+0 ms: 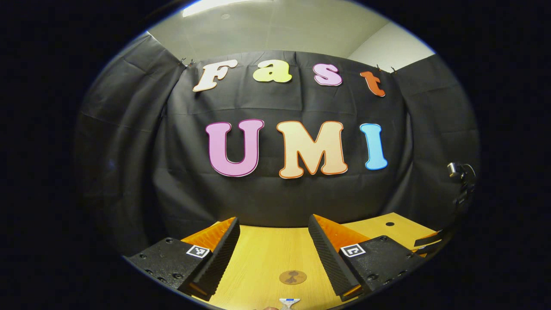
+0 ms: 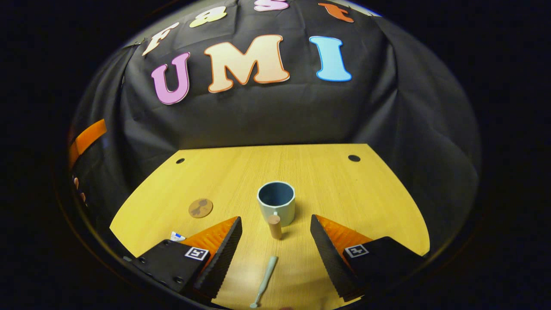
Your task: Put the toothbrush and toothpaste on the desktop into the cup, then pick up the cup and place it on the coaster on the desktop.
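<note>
In the right gripper view a pale blue-green cup (image 2: 277,201) stands upright on the wooden desktop (image 2: 344,189), its brown handle (image 2: 274,226) turned toward me. My right gripper (image 2: 276,218) is open just short of that handle, holding nothing. A pale green toothbrush (image 2: 264,276) lies on the desk between its fingers. The round brown coaster (image 2: 200,208) lies left of the cup. A white end of the toothpaste (image 2: 176,236) peeks from behind the left finger. My left gripper (image 1: 273,220) is open and empty above the coaster (image 1: 292,277) and the toothpaste's end (image 1: 289,302).
Black cloth walls close the desk at the back and sides. Two small round holes (image 2: 354,158) sit near the desk's far corners. An orange-and-black part of the other gripper (image 2: 86,137) shows at the far left. A clamp-mounted device (image 1: 460,181) hangs by the right wall.
</note>
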Demonstrator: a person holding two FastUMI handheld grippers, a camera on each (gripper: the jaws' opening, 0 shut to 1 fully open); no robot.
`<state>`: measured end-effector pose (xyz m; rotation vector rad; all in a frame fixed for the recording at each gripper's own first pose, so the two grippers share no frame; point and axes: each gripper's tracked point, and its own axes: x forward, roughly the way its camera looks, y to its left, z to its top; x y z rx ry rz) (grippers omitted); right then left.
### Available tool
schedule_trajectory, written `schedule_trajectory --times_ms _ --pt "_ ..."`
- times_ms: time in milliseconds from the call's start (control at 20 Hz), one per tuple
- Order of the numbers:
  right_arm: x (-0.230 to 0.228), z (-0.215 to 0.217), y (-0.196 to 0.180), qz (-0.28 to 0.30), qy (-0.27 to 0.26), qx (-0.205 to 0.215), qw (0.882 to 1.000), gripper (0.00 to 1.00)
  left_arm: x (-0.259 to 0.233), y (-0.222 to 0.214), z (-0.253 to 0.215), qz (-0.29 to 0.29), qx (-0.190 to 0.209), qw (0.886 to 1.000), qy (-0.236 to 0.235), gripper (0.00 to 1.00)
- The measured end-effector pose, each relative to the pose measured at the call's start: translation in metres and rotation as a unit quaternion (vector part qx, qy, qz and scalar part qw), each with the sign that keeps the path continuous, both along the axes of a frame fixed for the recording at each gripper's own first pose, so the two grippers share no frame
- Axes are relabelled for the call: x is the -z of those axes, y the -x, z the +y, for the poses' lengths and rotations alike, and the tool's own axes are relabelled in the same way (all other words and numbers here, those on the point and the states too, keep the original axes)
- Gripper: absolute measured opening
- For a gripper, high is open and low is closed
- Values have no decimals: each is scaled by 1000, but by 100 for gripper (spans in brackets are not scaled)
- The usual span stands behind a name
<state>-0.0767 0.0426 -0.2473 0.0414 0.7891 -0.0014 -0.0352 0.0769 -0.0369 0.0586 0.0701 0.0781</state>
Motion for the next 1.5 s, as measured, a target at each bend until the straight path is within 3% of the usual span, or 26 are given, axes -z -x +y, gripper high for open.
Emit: schedule_trajectory --times_ms 450,700,750,800,950,1200,1250,1300,1350,1400,1500 --pt "69 2 32 142 2 -6 990 96 20 5 22 22 -27 999 0 94" --pt "106 10 62 246 -21 -22 969 99 27 6 29 31 -35 999 0 94" --pt "112 10 65 254 -19 -21 967 96 29 6 31 32 -36 999 0 94" --pt "116 10 68 262 -16 -21 965 99 30 7 32 33 -39 999 1 94" --pt "123 6 73 277 -2 -26 960 96 34 10 36 37 -45 998 3 94" --pt "136 8 87 321 7 -34 947 99 42 14 45 46 -55 997 5 94" --pt "139 7 89 327 13 -37 944 92 43 14 45 48 -56 997 5 94" --pt "141 7 92 333 18 -41 942 97 44 15 47 50 -56 997 5 94" --pt "143 7 95 339 23 -43 939 91 45 16 47 51 -57 997 6 94" --pt "142 7 97 344 27 -45 937 98 46 16 47 53 -57 997 6 94" --pt "144 6 91 343 33 -48 938 96 48 17 49 55 -59 997 7 94"
